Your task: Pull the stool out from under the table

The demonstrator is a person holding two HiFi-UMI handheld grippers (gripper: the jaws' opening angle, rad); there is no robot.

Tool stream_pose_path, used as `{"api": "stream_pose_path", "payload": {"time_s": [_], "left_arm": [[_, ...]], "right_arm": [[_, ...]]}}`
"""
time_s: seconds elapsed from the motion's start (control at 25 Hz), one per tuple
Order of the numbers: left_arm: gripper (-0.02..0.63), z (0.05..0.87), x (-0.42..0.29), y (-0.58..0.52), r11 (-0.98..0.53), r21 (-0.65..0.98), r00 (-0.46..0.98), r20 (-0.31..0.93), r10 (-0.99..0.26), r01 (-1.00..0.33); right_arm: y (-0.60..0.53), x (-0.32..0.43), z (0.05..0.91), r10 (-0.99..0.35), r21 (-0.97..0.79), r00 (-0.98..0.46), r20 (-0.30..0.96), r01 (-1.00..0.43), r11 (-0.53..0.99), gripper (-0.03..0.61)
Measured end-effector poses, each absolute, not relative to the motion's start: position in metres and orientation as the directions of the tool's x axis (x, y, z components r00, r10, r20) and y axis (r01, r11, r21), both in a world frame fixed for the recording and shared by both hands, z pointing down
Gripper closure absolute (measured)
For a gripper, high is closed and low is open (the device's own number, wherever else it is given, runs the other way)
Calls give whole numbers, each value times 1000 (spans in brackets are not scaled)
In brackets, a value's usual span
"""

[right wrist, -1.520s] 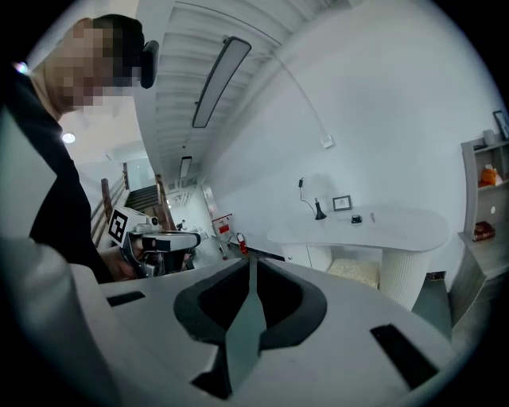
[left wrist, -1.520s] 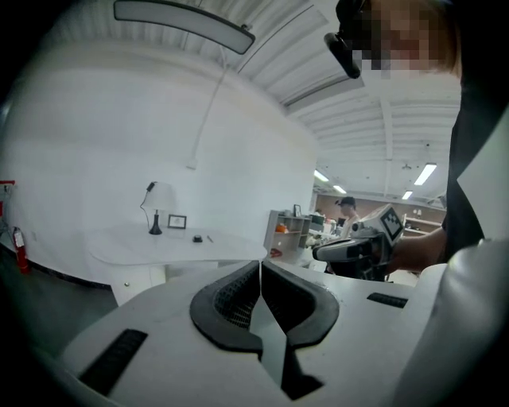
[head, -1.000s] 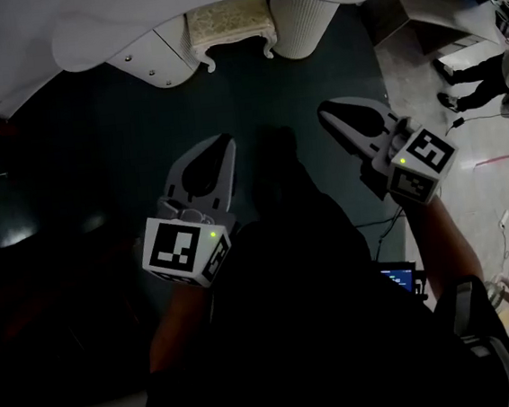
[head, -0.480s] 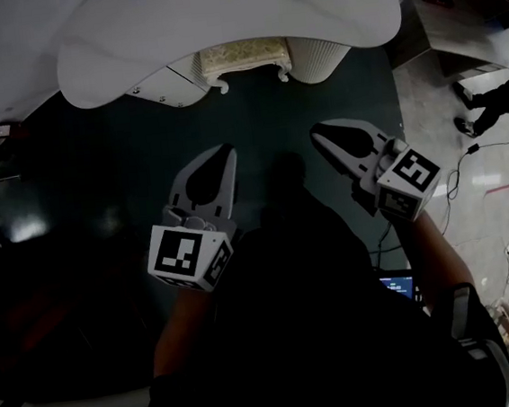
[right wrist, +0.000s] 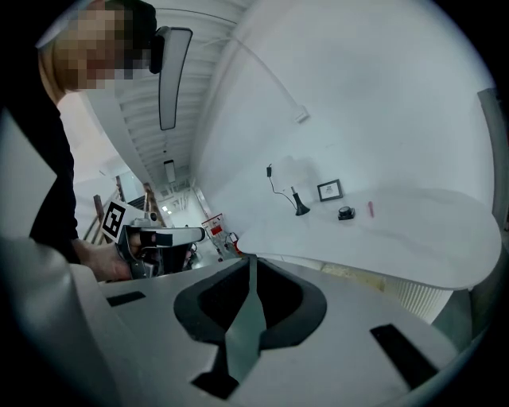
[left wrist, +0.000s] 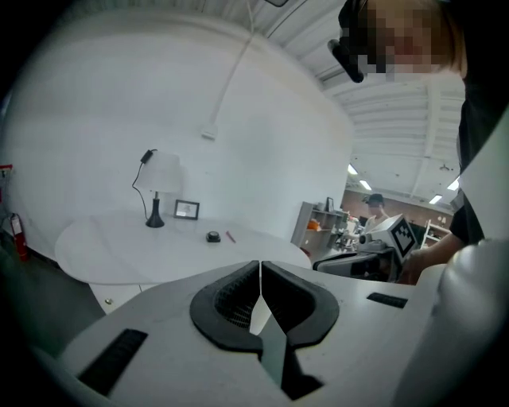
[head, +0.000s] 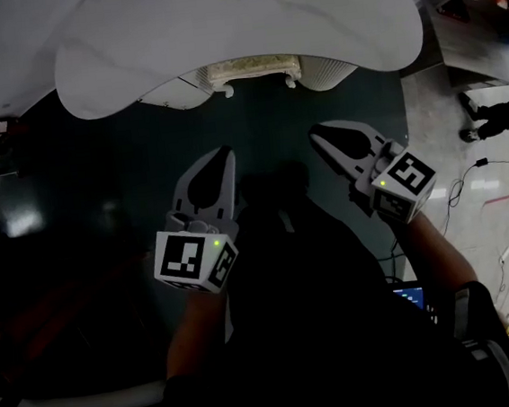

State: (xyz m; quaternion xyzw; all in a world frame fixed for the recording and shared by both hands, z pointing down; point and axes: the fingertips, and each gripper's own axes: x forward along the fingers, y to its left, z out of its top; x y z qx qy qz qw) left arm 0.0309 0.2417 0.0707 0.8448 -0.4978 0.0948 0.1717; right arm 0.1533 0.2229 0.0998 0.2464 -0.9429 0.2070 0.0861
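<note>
The stool (head: 254,70) has a cream cushion and white legs. It stands tucked under the white table (head: 130,48), and only its front edge shows between two ribbed pedestals. My left gripper (head: 227,152) and right gripper (head: 315,134) hover side by side over the dark floor, short of the stool and touching nothing. Both are shut and empty. In the left gripper view the shut jaws (left wrist: 260,264) point at the table (left wrist: 159,246). From the right gripper (right wrist: 252,258), a strip of the stool's cushion (right wrist: 354,274) shows under the table edge.
On the table stand a lamp (left wrist: 155,191), a picture frame (left wrist: 187,209), a small black object (left wrist: 212,236) and a red pen (left wrist: 229,236). A person's legs (head: 498,114) and cables are on the light floor at right. A grey shelf unit (head: 470,22) stands at the far right.
The table has slid lower in the head view and covers more of the stool. Both grippers have stayed shut and come a little nearer the table.
</note>
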Motion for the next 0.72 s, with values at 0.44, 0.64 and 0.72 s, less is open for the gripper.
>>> {"api": "stream_pose_path", "payload": {"time_s": [0.44, 0.64, 0.72], "left_arm": [[595, 102, -49, 182, -424, 239, 484, 326, -812, -874], [594, 122, -66, 155, -475, 196, 514, 305, -802, -858], [595, 131, -70, 143, -492, 160, 517, 280, -809, -856]], "right_arm": [[159, 87, 109, -521, -241, -819, 239, -570, 785, 558], [131, 64, 114, -556, -167, -810, 186, -583, 795, 558], [121, 59, 128, -561, -158, -810, 172, -585, 796, 558]]}}
